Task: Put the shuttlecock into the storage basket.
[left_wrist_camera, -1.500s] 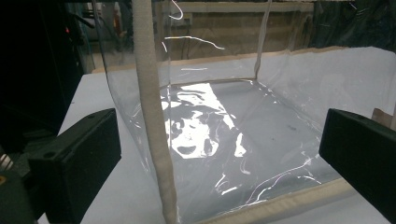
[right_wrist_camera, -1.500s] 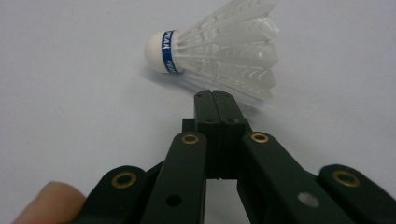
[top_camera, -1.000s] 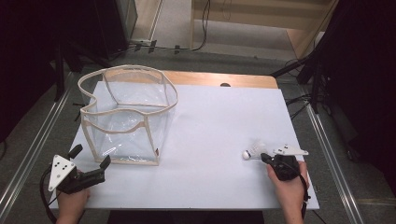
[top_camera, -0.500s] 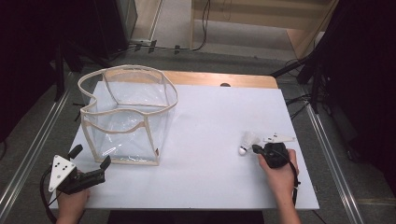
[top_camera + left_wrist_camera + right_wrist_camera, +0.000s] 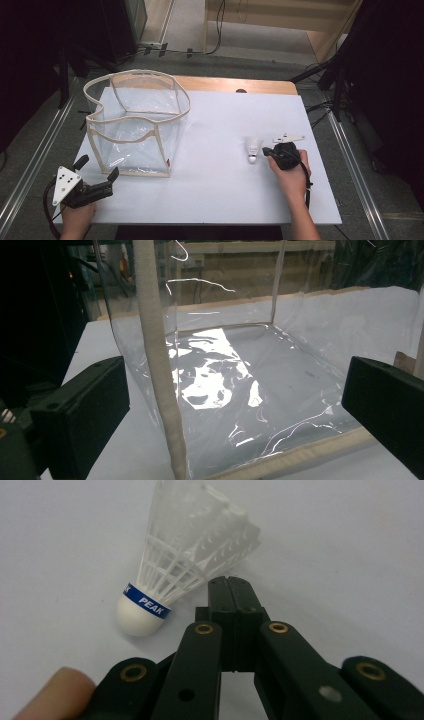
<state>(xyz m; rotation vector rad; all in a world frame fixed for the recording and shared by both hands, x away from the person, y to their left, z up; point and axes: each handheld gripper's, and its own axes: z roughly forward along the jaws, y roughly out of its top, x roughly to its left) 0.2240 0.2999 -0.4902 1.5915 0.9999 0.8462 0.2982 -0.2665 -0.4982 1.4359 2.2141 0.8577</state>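
From the high view, the shuttlecock [image 5: 253, 149] lies on the white desk [image 5: 220, 190] toward its right edge, cork end toward the person, well apart from the clear bag [image 5: 136, 125] that stands open near the far left corner. The right gripper [image 5: 276, 151] sits just beside the shuttlecock; the left gripper [image 5: 100, 176] waits by the near left corner with jaws spread wide, in front of the bag.

In the left gripper view, the bag [image 5: 240, 370] stands between its wide-open jaws, and the bag's floor looks bare, so nothing seems packed yet.

In the right gripper view, the jaws are pressed together, empty, tips just short of the shuttlecock's [image 5: 185, 560] plastic skirt. I'd judge the job barely begun: the grab, the carry and the drop into the bag all remain.
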